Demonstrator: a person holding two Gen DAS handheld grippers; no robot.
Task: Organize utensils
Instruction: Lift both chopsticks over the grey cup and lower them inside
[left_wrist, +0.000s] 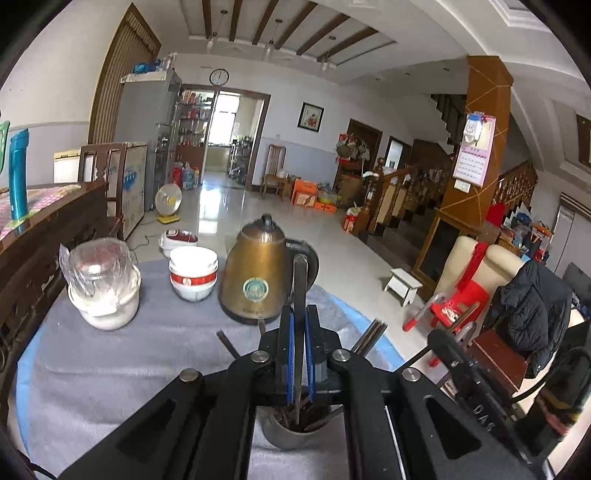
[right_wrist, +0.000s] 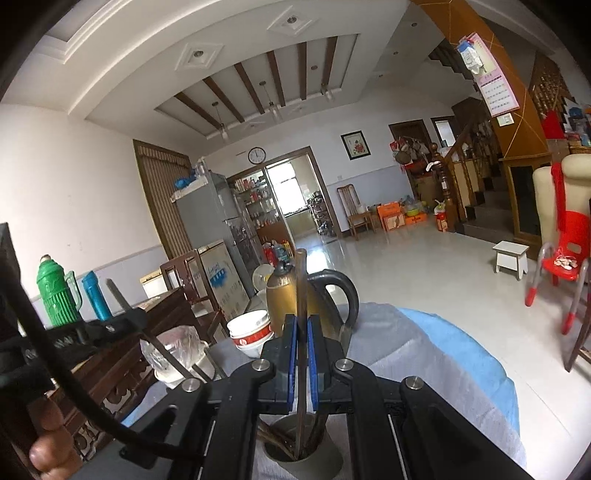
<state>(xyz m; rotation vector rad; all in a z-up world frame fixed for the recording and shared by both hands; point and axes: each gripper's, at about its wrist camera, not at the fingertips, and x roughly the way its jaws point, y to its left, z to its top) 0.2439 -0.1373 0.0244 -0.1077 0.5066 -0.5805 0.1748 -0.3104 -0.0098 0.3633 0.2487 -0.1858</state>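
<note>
- Left wrist view: the left tool clenches an upright chopstick, its lower end inside a cup on the desk.
- The right tool likewise grasps a chopstick above the cup.

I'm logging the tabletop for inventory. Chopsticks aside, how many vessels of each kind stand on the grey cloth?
Brass-coloured electric kettle: 1
Stack of white red-banded bowls: 1
White tub under clear plastic bag: 1
Grey metal cup holding dark chopsticks: 1
Total: 4
</note>
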